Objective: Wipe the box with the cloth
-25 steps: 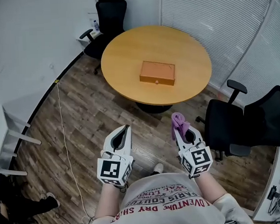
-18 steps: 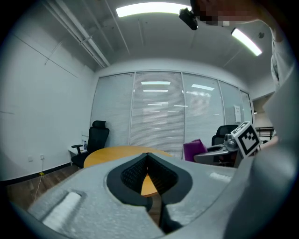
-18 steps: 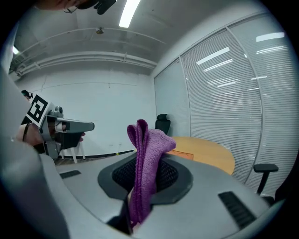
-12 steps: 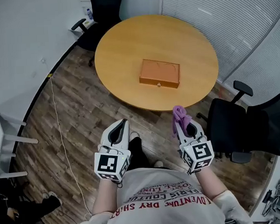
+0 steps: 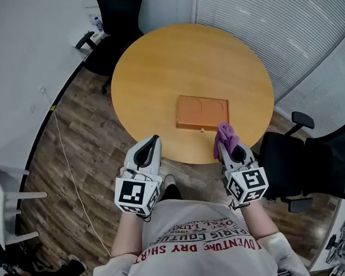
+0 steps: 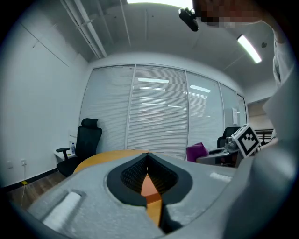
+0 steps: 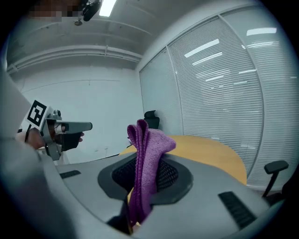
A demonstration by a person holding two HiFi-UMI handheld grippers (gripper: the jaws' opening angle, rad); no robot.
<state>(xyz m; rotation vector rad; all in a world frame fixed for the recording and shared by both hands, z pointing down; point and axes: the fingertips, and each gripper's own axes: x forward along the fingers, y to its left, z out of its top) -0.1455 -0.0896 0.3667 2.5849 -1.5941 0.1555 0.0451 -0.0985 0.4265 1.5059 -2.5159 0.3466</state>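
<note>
Both tongs held at the near rim of the round worktop [image 5: 156, 65]
The right tongs [image 5: 224, 147] pinch a purple cloth [image 5: 225, 136] — it stands up out of the clamped jaws, near the orange box [image 5: 202, 111], which lies flat on the worktop. The left tongs [image 5: 154, 140] are closed on nothing — lower left of the box.

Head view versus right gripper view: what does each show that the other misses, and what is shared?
Head view only: the orange box on the round table, and the wood floor. Right gripper view only: the ceiling light. Both: the purple cloth held in the shut right claw, the table, the left claw, the blinds.
</note>
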